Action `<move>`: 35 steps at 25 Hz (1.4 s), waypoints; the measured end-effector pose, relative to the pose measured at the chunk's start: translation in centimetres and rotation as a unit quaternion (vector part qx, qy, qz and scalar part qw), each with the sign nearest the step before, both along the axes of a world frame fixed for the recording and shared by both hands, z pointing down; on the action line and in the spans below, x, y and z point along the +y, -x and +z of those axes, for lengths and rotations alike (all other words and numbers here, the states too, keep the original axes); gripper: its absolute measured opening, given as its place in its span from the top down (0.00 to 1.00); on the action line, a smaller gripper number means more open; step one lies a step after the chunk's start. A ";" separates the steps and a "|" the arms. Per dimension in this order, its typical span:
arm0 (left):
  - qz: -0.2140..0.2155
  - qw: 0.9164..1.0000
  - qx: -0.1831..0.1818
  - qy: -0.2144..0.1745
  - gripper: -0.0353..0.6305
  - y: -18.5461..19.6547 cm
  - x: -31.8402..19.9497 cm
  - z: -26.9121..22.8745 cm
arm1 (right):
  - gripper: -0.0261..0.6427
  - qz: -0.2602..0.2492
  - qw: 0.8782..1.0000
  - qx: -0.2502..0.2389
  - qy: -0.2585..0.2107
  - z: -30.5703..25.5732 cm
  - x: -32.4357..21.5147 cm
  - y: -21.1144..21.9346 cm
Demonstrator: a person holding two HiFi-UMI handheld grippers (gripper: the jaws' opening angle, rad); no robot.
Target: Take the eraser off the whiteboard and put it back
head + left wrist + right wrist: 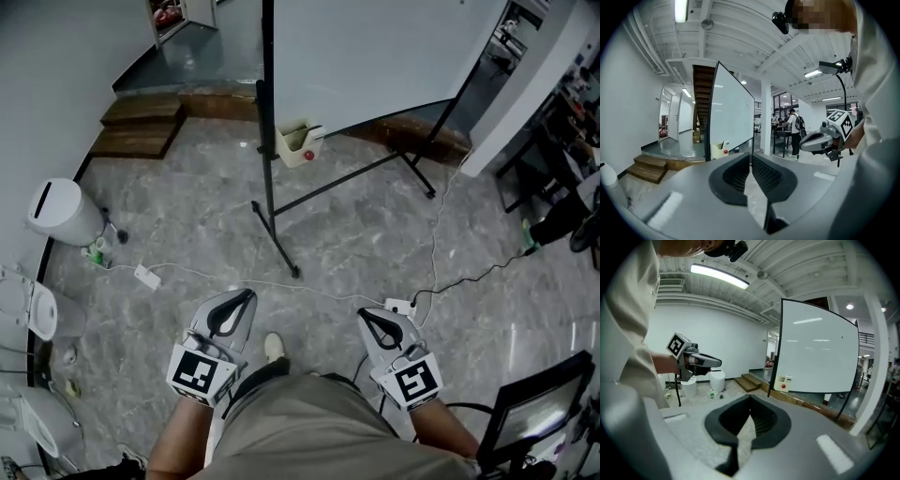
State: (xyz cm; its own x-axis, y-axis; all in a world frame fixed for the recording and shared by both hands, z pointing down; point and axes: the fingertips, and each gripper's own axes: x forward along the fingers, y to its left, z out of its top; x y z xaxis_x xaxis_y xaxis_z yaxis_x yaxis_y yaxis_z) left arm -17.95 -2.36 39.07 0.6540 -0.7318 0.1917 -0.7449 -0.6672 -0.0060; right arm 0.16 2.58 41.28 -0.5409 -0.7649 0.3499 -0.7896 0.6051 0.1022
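Eraser (298,142) location: we are taking the small cream box with the red spot for it, though it is too small to tell eraser from holder. It is sitting at the lower left corner of the whiteboard (375,56), just beside the dark upright post (268,141) of the stand. We are not able to make out its long axis at this range.

Grippers: we are holding both low, close in front of the body, over the grey marbled floor (356,234). The left gripper (232,309) is showing its jaws pressed together at the tips, with nothing between them. The right gripper (380,323) is the same: closed tip to tip and empty.

Key relation: the eraser is lying ahead and well apart from both grippers, with bare floor and a white cable (328,292) in between. In the head view it is falling between the two lines of aim. The left gripper view is placing it a little left of its jaw line, and the right gripper view a little right of its own. We are judging neither hand clearly nearer, with the left ahead by a shade at most.

Next move, as we are judging it: closing the whole gap to the board's lower left corner, then spreading one pair of jaws before reaching in. We are expecting the post to crowd an approach from the left side. The right gripper may be getting the freer line along the board's lower edge.
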 end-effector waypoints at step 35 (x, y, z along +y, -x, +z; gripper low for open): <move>0.011 0.977 -0.213 0.005 0.61 -17.3 -42.0 8.5 | 0.96 0.026 1.000 0.012 0.008 1.7 -28.8 -20.0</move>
State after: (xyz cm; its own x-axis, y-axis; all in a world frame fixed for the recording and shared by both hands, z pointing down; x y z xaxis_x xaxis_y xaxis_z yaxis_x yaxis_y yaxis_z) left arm -0.64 -44.33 47.62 0.5293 -0.7146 0.4574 -0.6610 -0.6853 -0.3057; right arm 20.16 -26.26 42.96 -0.4921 -0.7859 0.3744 -0.8171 0.5654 0.1130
